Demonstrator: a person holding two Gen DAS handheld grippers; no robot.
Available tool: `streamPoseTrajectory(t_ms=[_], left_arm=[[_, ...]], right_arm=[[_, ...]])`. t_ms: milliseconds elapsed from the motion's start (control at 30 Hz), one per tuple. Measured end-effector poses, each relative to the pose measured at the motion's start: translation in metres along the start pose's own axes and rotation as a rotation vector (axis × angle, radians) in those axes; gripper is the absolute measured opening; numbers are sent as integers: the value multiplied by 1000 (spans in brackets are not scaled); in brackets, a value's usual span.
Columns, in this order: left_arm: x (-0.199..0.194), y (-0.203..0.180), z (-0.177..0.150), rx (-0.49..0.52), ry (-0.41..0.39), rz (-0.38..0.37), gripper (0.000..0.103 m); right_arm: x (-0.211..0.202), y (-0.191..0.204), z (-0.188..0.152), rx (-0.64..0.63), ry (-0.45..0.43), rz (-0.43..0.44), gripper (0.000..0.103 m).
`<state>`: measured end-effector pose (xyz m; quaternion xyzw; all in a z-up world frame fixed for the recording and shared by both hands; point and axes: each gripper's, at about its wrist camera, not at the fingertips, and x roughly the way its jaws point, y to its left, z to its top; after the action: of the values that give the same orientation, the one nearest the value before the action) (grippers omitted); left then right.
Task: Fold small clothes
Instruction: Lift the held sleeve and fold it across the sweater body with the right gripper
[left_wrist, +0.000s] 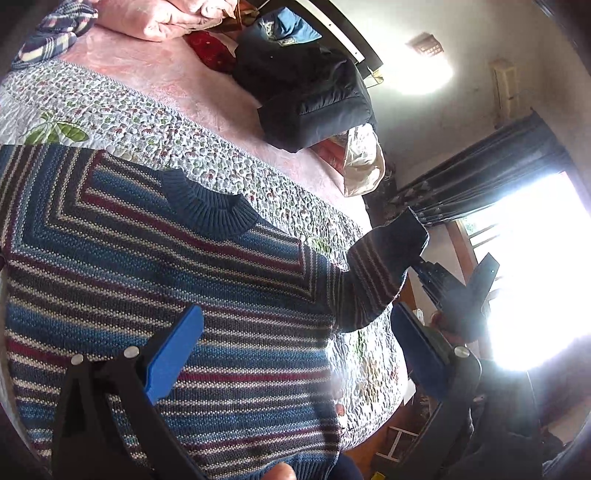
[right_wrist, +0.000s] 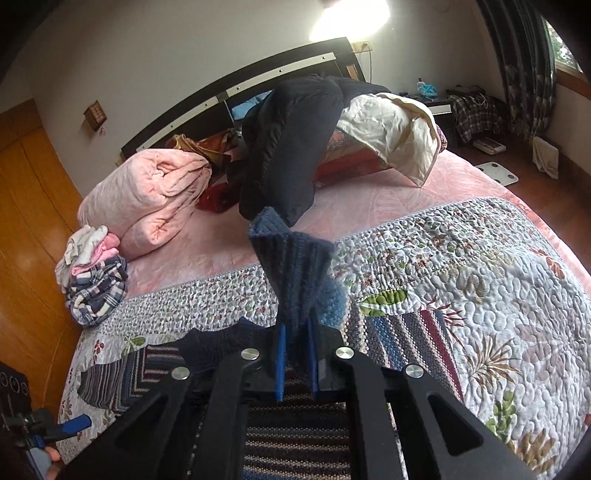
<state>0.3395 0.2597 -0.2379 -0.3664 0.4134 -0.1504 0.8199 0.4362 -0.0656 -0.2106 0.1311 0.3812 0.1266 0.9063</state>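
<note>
Sweater (left_wrist: 207, 291): flat on quilt (left_wrist: 122, 122), collar toward headboard. Right gripper (right_wrist: 295, 363) clamped on sleeve cuff (right_wrist: 291, 258), lifted off right edge; fold runs leftward across body. Left gripper (left_wrist: 291, 354) wide open, empty, above body.

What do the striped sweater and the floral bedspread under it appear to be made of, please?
The striped sweater looks like chunky knitted yarn, probably wool or acrylic: visible stitches, a ribbed collar and a ribbed cuff, matte and slightly fuzzy. The floral bedspread looks like printed cotton, quilted: puffy stitched swirls and a scalloped edge, with no sheen.
</note>
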Motion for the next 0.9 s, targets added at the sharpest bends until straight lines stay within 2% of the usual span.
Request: streamPoseTrajectory(t_ms=[333, 500, 567, 633, 667, 700, 733, 833, 900], left_arm=[[52, 19, 30, -44, 60, -45, 100], [91, 38, 39, -96, 129, -76, 100], [109, 48, 41, -120, 170, -79, 100], [131, 58, 42, -148, 221, -73, 100], [141, 63, 41, -159, 238, -66, 100], [152, 68, 40, -169, 256, -60, 100], [162, 72, 38, -180, 277, -55, 100], [193, 84, 29, -245, 336, -58, 100], [211, 88, 23, -279, 376, -61, 100]], right_arm=[[75, 74, -77, -230, 127, -90, 9], [110, 94, -121, -329, 207, -124, 9], [121, 96, -137, -357, 269, -115, 13], [121, 92, -149, -354, 304, -81, 27], [116, 88, -153, -345, 302, -65, 32], [109, 83, -157, -334, 293, -63, 42], [100, 77, -159, -313, 279, -56, 45], [76, 53, -174, -161, 264, 15, 46], [64, 43, -191, -105, 245, 46, 46]])
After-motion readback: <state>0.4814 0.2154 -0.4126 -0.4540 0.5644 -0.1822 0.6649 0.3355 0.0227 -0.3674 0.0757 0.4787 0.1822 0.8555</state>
